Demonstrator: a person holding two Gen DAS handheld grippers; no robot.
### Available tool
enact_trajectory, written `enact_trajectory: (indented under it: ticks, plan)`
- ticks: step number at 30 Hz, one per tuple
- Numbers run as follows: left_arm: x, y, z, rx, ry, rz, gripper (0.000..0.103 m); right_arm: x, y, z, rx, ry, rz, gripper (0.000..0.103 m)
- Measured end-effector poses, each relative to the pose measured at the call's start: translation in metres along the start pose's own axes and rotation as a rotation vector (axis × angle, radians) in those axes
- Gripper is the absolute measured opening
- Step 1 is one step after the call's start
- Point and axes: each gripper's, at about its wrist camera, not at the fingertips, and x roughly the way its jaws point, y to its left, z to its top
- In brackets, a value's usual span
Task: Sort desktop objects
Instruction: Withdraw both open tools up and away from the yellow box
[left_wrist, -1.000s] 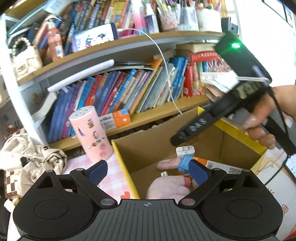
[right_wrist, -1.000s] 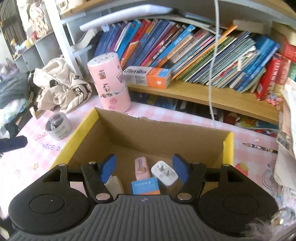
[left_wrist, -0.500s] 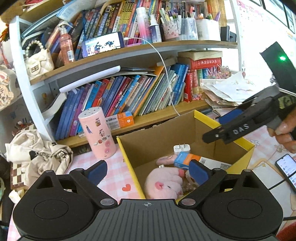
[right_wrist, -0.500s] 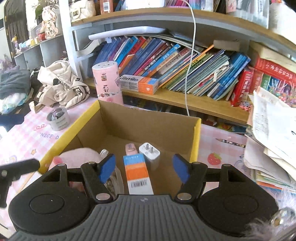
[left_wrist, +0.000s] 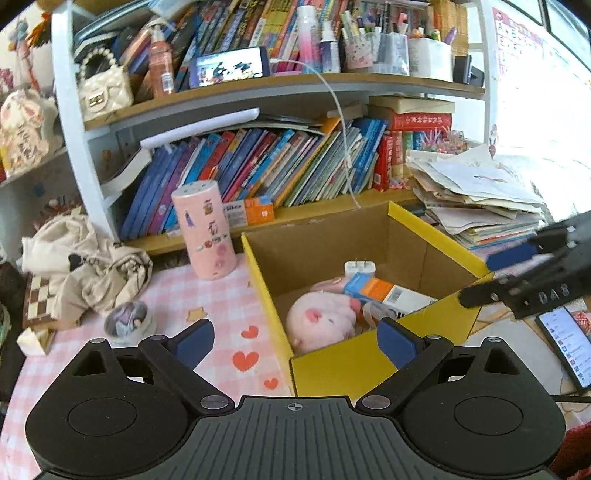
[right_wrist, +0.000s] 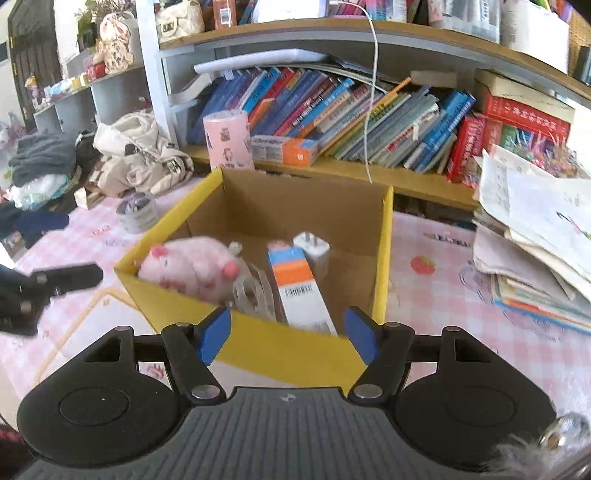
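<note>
Daylight floods both views. In the left wrist view the upper right corner is blown out to white, washing over the wall and the top of the paper pile (left_wrist: 476, 192). Shadows are soft; the inside of the cardboard box (left_wrist: 373, 365) is a little darker than the pink tablecloth (left_wrist: 221, 306). Both fisheye views bend the bookshelf (right_wrist: 369, 40) into a curve and go black at the corners. The right wrist view is smeared with motion blur, plainest on the plush pig (right_wrist: 192, 266) and the papers; the left wrist view is sharper.

Box (right_wrist: 258, 206): matt brown cardboard, yellow outside. Pig toy (right_wrist: 192, 266): fuzzy plush. Tablecloth (left_wrist: 221, 306): smooth pink check. Shelf (right_wrist: 406, 181): wood.
</note>
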Motion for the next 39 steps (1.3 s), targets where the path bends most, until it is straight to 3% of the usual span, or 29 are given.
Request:
enact_trajectory:
  ticks: [9,18,23,29,39]
  plan:
    - [0.003,0.005,-0.016,-0.023,0.042,0.017,0.097,0.013,0.009,-0.035,-0.010,0.088,-0.035,0.067]
    - [0.010,0.013,-0.040,-0.065,0.147,0.015,0.097,0.030,0.022,-0.061,0.020,0.157,-0.061,0.069]
    - [0.016,0.017,-0.052,-0.072,0.204,-0.030,0.097,0.037,0.038,-0.066,0.023,0.175,-0.094,0.074]
    - [0.015,0.031,-0.057,-0.028,0.205,-0.078,0.097,0.041,0.062,-0.061,0.043,0.180,-0.131,0.077]
    - [0.015,0.068,-0.063,0.025,0.225,-0.156,0.097,0.051,0.134,-0.053,-0.015,0.216,-0.130,0.081]
